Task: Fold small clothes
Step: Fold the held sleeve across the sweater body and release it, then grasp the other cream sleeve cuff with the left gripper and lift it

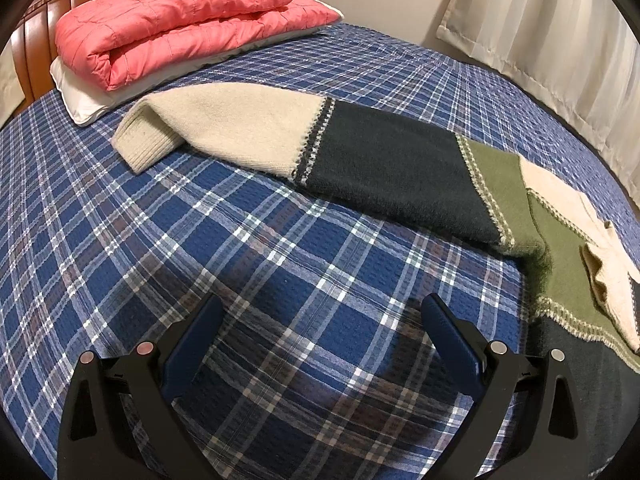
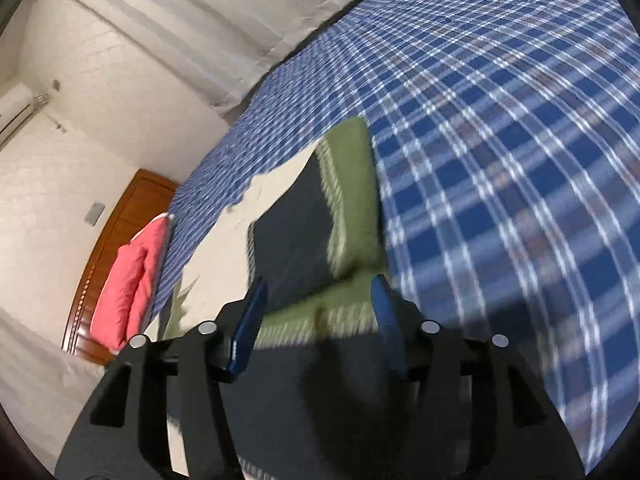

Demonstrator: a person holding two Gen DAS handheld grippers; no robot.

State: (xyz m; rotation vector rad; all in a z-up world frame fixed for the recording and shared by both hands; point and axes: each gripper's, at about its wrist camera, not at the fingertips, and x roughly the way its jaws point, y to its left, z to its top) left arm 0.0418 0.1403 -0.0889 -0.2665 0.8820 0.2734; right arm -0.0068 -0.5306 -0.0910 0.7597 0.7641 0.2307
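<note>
Left wrist view: left hand-held gripper spread wide, empty, hovering over the plaid bedspread. Colour-block sweater lying flat across the bed, one sleeve stretched toward the pink quilt and pillow, cream cuff at its end. Probably best to pinch that cuff and carry the sleeve across the body, keeping it flat and unwrinkled.

Right wrist view, blurred: right hand-held gripper also spread, nothing between the fingers, hovering just above the sweater's green and dark bands. Shown only here: air conditioner on the wall. Shown only in the left view: the cuff and full sleeve.
</note>
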